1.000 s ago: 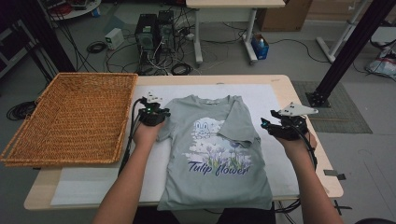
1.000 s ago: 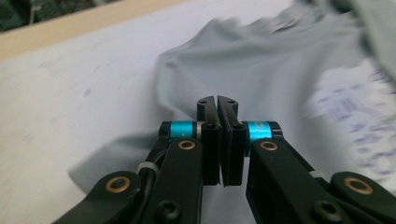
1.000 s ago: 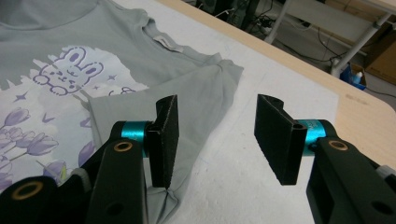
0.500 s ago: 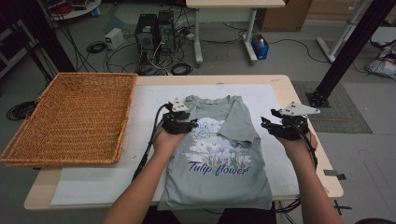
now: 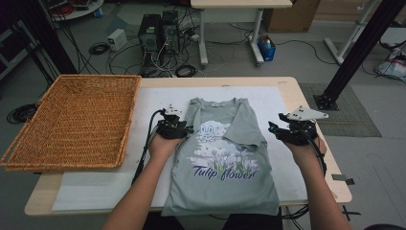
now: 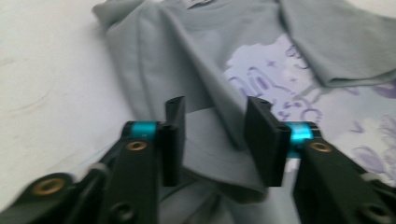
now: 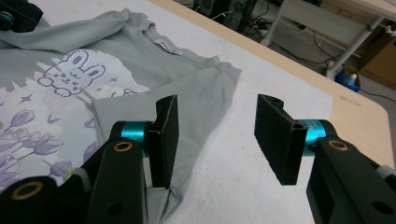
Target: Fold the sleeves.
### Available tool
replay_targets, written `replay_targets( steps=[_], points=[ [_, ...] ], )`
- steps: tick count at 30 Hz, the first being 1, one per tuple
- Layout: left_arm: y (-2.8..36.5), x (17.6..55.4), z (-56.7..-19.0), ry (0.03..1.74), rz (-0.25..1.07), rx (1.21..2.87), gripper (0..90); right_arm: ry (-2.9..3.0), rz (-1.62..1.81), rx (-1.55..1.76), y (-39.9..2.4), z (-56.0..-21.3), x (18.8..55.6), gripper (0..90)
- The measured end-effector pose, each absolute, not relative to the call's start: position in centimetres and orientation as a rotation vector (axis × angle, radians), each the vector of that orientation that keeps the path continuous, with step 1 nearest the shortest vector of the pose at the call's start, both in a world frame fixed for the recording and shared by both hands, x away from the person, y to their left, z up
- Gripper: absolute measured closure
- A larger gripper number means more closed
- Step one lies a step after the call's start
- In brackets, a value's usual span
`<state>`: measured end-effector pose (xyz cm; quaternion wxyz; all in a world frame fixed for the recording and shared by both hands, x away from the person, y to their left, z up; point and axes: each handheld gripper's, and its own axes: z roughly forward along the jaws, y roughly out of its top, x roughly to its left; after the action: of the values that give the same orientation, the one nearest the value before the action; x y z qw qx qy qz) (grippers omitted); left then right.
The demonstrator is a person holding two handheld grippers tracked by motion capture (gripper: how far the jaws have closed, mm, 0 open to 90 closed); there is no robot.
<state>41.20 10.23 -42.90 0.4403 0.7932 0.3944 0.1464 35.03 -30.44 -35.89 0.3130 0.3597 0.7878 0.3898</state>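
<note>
My left gripper (image 5: 187, 129) is sliding back leftward, jaws just closing slightly around the folded sleeve (image 6: 212, 154), seemingly unpinched. The limp, light T-shirt (image 5: 225, 163) is lying mid-frame; my right gripper (image 5: 274, 128) is hovering half-open, empty.

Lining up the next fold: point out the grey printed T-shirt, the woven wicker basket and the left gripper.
grey printed T-shirt (image 5: 225, 163), high view, flower print.
woven wicker basket (image 5: 72, 165), high view, near rim.
left gripper (image 6: 214, 140), left gripper view, between its jaws.
</note>
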Motion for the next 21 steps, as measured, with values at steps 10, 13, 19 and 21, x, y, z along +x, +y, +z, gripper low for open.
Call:
replay_targets(
  steps=[10, 13, 19, 21],
  points=[
    [9.8, 39.5, -41.8, 0.912, 0.390, 1.977, 56.6, 2.072, 1.036, 0.942, -30.3, -35.8, 34.8, 50.9],
    [10.2, 39.8, -42.4, 0.956, 0.380, 1.998, 56.5, 2.080, 1.033, 0.939, -30.0, -36.0, 34.6, 50.9],
    [10.1, 39.5, -42.7, 0.926, 0.421, 2.029, 86.8, 2.082, 1.026, 0.939, -30.2, -36.1, 34.3, 50.9],
    [9.7, 39.4, -41.8, 0.896, 0.423, 2.009, 87.2, 2.079, 1.028, 0.946, -30.3, -36.0, 34.3, 50.9]
  ],
)
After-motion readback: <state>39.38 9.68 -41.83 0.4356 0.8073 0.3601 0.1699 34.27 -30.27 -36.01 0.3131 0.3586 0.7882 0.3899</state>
